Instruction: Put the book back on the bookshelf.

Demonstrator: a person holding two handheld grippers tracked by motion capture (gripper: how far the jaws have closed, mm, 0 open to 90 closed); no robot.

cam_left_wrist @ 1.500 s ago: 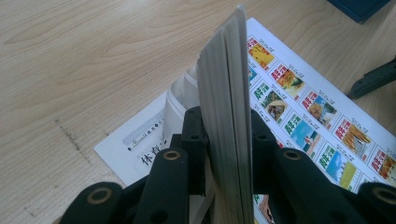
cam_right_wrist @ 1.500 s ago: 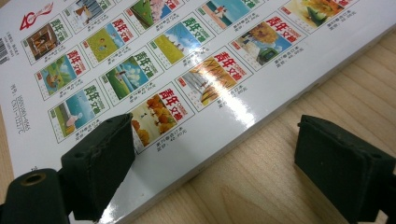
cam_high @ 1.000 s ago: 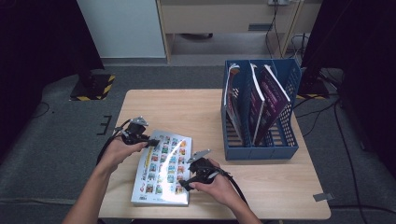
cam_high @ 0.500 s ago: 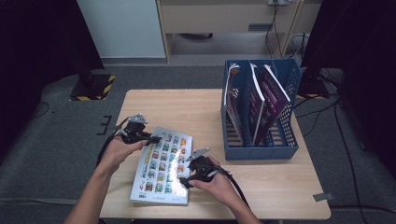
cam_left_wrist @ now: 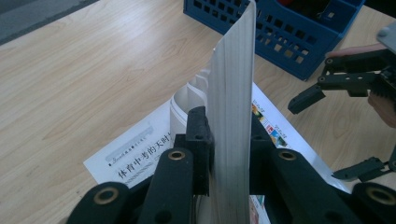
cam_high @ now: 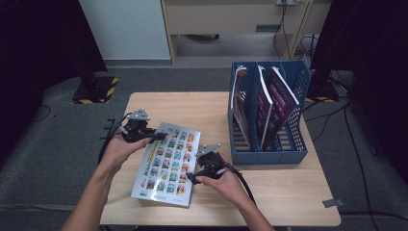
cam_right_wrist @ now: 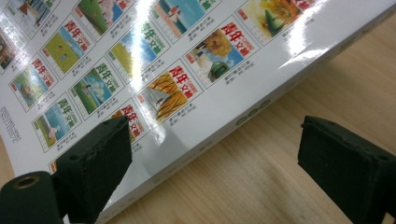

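Beside the blue file rack [cam_high: 267, 115], the left gripper [cam_high: 155, 137], clamped on the magazine [cam_high: 166, 163], had lifted its edge while the right gripper [cam_high: 192, 178] reopened empty.

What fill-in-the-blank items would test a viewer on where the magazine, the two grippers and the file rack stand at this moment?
1. The left gripper is ____ on the magazine's cover edge.
2. The right gripper's jaws stand ____, beside the magazine's other edge.
3. The blue file rack stands on the ____ side of the table in the high view.
4. The magazine lies on a ____ table.

Missing words: shut; open; right; wooden
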